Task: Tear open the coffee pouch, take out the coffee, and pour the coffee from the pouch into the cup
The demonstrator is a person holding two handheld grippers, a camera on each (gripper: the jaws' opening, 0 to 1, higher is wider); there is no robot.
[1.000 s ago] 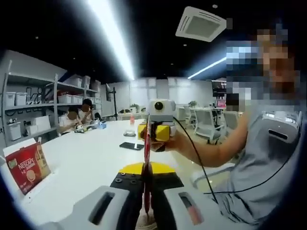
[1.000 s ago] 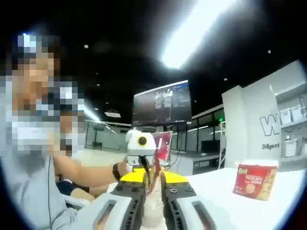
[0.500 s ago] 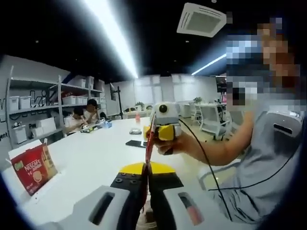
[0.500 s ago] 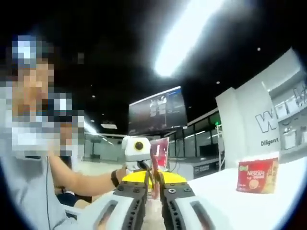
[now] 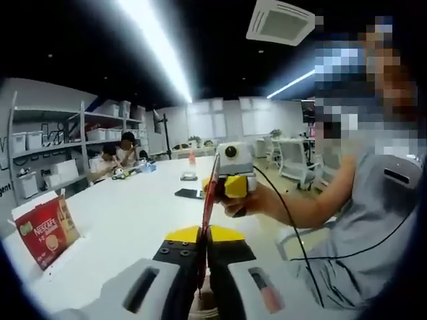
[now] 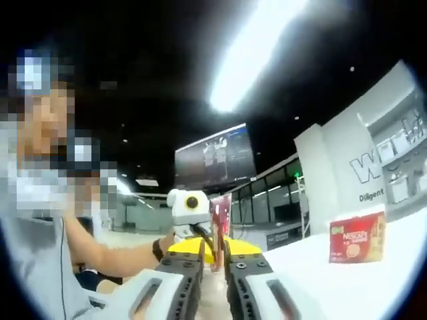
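Coffee pouch [image 5: 209,200] clamped between left gripper [image 5: 203,257] and right gripper [image 6: 213,261]

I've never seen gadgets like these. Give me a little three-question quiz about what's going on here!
1. True or false: both grippers pinch the red coffee pouch.
2. What lies flat on the white table behind the pouch: A) a dark phone, B) a plate, C) a spoon?
3. Fill in: the red coffee box has the brand name ____ printed on it.

Key: 1 true, left gripper and right gripper both shut on it. 2 A, phone. 3 Nescafe.
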